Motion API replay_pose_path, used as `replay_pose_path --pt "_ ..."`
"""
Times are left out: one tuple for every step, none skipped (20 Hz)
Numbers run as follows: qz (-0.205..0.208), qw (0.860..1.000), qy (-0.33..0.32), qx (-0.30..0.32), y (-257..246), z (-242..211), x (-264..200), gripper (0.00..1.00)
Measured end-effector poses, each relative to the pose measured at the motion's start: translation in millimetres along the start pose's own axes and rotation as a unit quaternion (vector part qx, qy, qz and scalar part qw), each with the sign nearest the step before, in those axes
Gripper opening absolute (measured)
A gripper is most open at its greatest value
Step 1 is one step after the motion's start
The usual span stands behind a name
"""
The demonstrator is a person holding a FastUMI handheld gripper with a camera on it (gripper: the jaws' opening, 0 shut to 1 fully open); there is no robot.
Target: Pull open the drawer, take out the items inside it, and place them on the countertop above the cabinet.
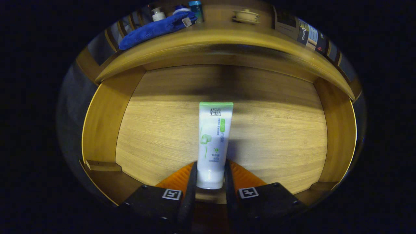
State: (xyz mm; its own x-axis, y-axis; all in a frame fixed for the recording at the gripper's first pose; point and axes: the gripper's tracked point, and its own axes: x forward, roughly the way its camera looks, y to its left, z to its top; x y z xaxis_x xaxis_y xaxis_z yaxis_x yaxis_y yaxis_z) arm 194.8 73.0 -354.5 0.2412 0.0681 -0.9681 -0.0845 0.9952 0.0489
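Drawer stands pulled open beneath the gripper, its pale wooden floor spreading ahead of the jaws and its side walls rising to either side. Between the jaws sits a white tube with a green band at its far end; it points straight ahead from the fingers, cap end nearest the camera and crimped end beyond them. Both fingers press against the tube's cap end from either side, so the jaws are closed onto it. Whether the tube rests on the drawer floor or hangs a little above it, I cannot tell; a soft shadow falls just beside it on the right.

Beyond the tube and past the drawer's far edge runs the countertop, a curved wooden lip well ahead of the fingers. On it, ahead and to the left, lies a blue cloth. Just beyond the cloth stand a small white bottle and a container with a blue top. Ahead and slightly right of the jaws a pale cup on a saucer rests on the countertop.
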Motion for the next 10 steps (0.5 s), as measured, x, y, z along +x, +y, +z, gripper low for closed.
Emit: replay_pose_path --pt "0.004 1.000 -0.005 -0.001 3 3 -2 0.48" --pt "0.007 1.000 -0.012 -0.002 5 7 -6 0.48" --pt "0.009 1.000 -0.018 -0.005 8 11 -11 0.48" --pt "0.012 1.000 -0.022 -0.009 12 14 -17 0.48" --pt "0.015 0.999 -0.025 -0.015 16 15 -26 0.48" --pt "0.019 0.999 -0.029 -0.022 10 9 -34 0.48" --pt "0.024 0.999 -0.035 -0.030 12 16 -34 0.48" --pt "0.029 0.998 -0.042 -0.038 15 15 -35 0.48" --pt "0.033 0.997 -0.053 -0.047 16 14 -44 0.48" --pt "0.038 0.996 -0.062 -0.060 20 13 -56 0.48"
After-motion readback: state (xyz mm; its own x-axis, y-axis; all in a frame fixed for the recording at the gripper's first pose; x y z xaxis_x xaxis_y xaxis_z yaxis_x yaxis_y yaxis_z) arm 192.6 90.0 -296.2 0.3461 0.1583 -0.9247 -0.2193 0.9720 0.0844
